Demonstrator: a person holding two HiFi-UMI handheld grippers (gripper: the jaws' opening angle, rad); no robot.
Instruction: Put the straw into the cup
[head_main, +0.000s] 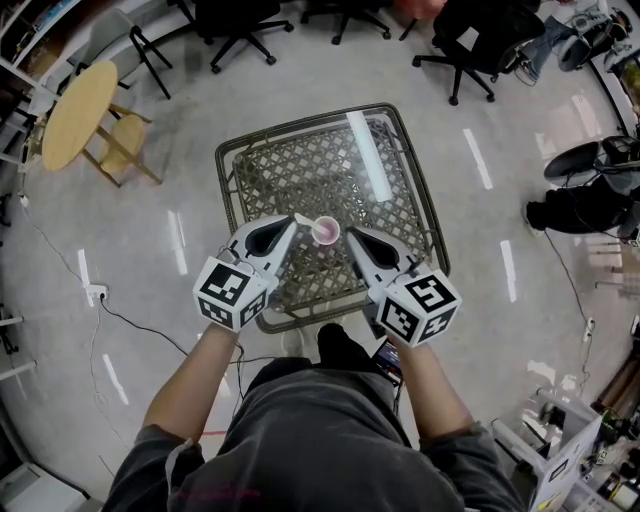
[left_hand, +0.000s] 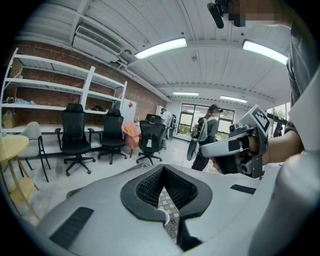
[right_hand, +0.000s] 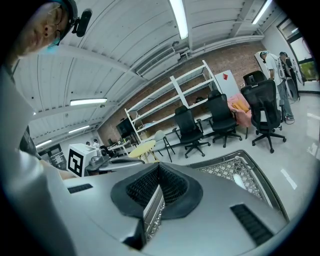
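A small pink cup (head_main: 325, 231) stands upright on the glass top of the lattice table (head_main: 232, 160), between my two grippers. A short white straw (head_main: 304, 220) pokes out of the tip of my left gripper (head_main: 292, 224) and slants toward the cup's left rim. That gripper is shut on it, and in the left gripper view a pale bit of the straw (left_hand: 162, 216) shows low between the closed jaws (left_hand: 163, 172). My right gripper (head_main: 352, 238) is shut and empty, just right of the cup and apart from it. Its jaws meet in the right gripper view (right_hand: 159, 172).
The table's metal rim (right_hand: 260, 172) runs round the glass. A round wooden table (head_main: 78, 110) with a stool stands far left. Black office chairs (head_main: 470, 45) line the back. A cable (head_main: 140, 325) trails on the floor at left, and boxes (head_main: 560, 450) sit at lower right.
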